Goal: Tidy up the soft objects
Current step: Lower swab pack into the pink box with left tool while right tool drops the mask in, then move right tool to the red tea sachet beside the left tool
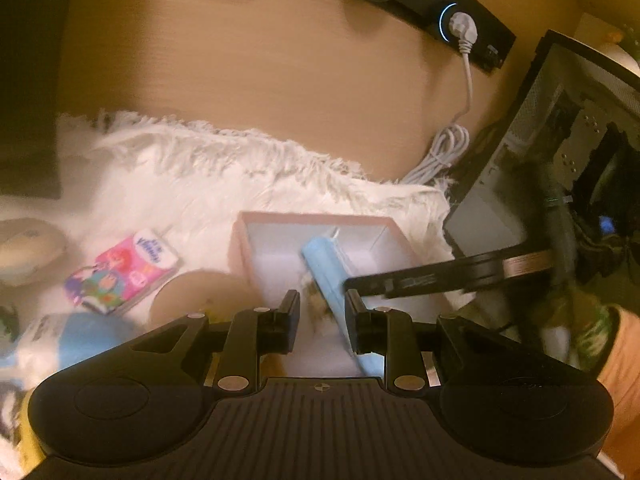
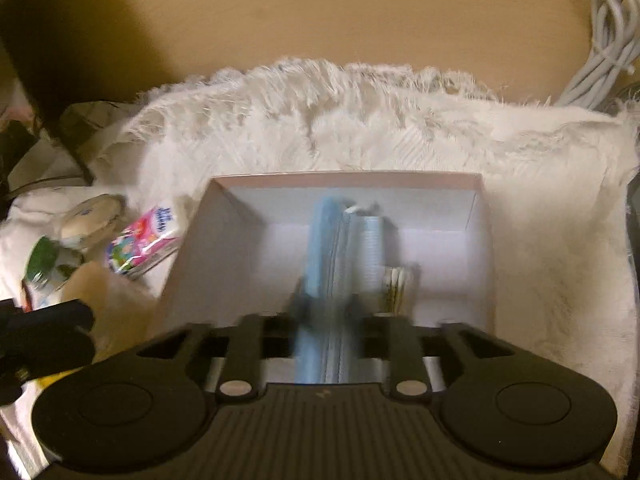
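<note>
One blue mask stack (image 2: 326, 264) between right hand-held gripper (image 2: 326, 306) fingers, over box (image 2: 224, 216).

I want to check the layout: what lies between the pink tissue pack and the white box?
Only white fluffy rug lies between the pink tissue pack and the white box. The right wrist view shows this; the left wrist view is blurred there.

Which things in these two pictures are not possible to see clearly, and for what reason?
- Right gripper, right wrist view: motion blur smears its fingertips on the blue item.
- Small yellowish thing in the box: blurred, unidentifiable.
- Tissue pack, left wrist view: print too blurred to read.
- Blue object: partly hidden behind left gripper.
</note>
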`<state>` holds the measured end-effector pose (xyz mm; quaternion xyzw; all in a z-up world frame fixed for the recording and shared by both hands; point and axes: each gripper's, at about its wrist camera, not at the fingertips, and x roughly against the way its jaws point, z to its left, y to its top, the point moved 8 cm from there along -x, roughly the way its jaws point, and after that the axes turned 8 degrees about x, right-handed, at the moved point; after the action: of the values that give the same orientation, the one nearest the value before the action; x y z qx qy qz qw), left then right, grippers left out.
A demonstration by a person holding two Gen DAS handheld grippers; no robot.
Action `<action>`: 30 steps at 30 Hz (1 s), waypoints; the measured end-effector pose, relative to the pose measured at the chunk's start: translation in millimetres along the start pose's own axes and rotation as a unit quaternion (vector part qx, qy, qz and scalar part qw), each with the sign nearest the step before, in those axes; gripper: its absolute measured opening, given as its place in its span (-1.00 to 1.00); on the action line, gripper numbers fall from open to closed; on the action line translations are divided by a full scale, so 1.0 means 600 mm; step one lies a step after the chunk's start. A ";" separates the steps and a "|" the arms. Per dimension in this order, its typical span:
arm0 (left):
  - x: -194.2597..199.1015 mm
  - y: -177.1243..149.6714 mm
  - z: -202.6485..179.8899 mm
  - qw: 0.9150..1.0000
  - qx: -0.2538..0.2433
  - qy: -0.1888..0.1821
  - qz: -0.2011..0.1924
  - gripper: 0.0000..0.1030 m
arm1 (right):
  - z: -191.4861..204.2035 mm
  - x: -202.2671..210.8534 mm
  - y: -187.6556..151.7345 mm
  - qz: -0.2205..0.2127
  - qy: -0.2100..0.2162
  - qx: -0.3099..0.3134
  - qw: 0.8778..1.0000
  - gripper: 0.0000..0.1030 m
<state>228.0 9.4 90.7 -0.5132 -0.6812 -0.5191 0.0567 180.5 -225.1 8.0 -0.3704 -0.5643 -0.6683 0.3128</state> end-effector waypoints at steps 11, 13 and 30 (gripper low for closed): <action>0.163 -0.011 0.156 0.990 0.080 0.068 -0.096 -0.48 | 0.037 0.143 -0.011 -0.131 -0.104 0.097 0.981 0.08; 0.204 -0.010 0.204 0.981 0.110 0.097 -0.128 -0.48 | 0.051 0.157 -0.008 -0.159 -0.112 0.098 0.976 0.21; 0.359 -0.137 0.441 0.920 0.264 0.248 -0.151 -0.48 | 0.276 0.091 -0.043 -0.125 0.019 0.206 0.970 0.24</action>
<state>185.8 354.9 48.6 -0.2254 -0.8273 -0.4332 0.2778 153.5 -57.4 55.5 -0.2122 -0.7255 -0.5783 0.3069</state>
